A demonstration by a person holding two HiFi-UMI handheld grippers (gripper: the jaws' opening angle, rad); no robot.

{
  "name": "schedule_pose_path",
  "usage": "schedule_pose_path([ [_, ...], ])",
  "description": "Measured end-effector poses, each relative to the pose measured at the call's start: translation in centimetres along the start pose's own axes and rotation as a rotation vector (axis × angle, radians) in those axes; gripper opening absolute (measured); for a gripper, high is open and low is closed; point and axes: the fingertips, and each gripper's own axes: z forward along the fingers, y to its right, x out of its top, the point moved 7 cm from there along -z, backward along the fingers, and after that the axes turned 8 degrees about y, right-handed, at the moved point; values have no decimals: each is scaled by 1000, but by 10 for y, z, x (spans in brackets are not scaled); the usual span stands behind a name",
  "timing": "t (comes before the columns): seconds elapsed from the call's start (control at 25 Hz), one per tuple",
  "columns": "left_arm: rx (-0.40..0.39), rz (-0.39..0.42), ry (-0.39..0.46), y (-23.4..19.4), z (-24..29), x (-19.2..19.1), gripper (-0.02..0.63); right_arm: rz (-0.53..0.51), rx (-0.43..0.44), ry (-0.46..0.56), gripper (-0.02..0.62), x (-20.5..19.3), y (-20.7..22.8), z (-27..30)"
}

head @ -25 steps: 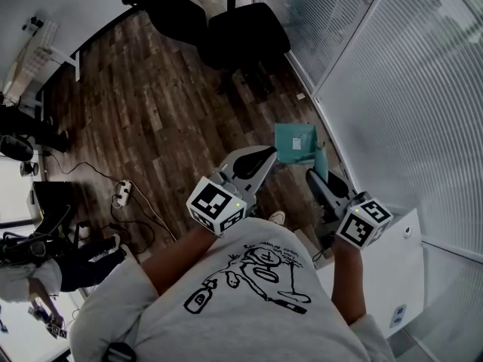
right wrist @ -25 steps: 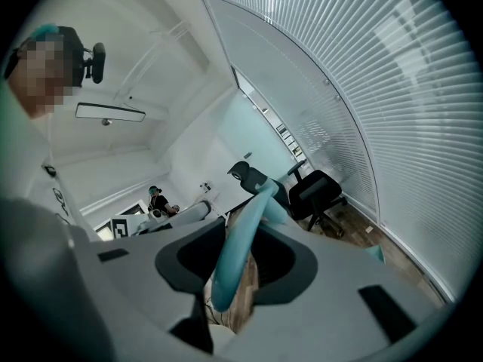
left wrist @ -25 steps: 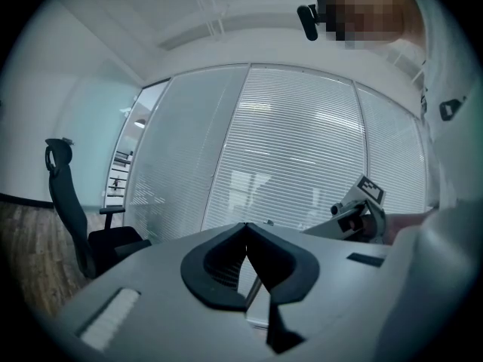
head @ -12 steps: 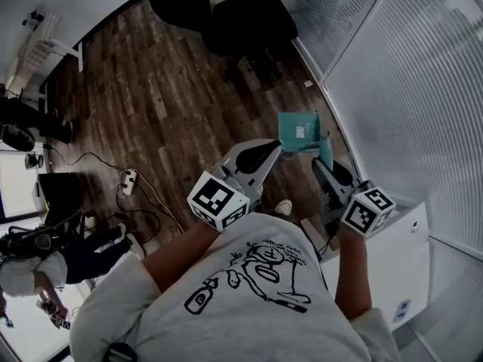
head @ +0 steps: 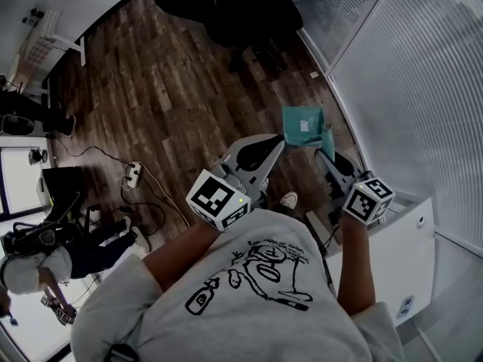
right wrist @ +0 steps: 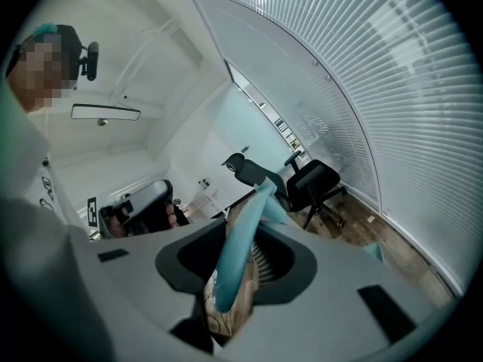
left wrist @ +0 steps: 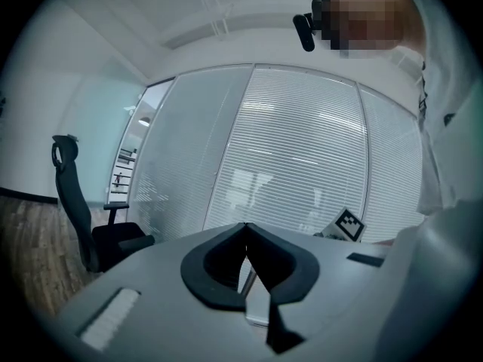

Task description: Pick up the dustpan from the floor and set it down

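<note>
Since a second ago, the right gripper (right wrist: 249, 236) and the teal dustpan (head: 302, 127) have slid a little way up in the head view. The black office chairs (head: 253, 10) have moved closer to the top edge. The grip looks the same as before.

In the right gripper view the jaws are part way closed and pinch the dustpan's long teal handle (right wrist: 235, 255). The handle runs out between the two dark pads and slants away from the camera. In the head view the flat pan part sticks out past the jaw tips. It is held up by its handle, just beside the bottom of the glass wall (head: 407, 89).

The left gripper (left wrist: 245, 236) has its jaws pressed together, with nothing between them. In the head view it sits just to the left of the dustpan, near it but not touching it.

On the right, the glass wall with its blinds is very close to the right gripper, so there is little room on that side. A white cabinet (head: 400, 255) stands against the wall, near the person's right arm. One shoe (head: 289, 200) shows below, between the two grippers.

To the left, the wood floor (head: 151, 96) is wide and open. A power strip (head: 133, 174) with its cable lies there, well apart from the dustpan. The chairs stand farther ahead, along the wall. Another person (head: 45, 262) is at the far lower left edge.
</note>
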Motion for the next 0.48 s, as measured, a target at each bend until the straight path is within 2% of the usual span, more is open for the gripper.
schedule_pose_path([
  [0.48,14,-27,-36,-1,-14,-9,2,28,-15,-28,94,-37,27,15],
])
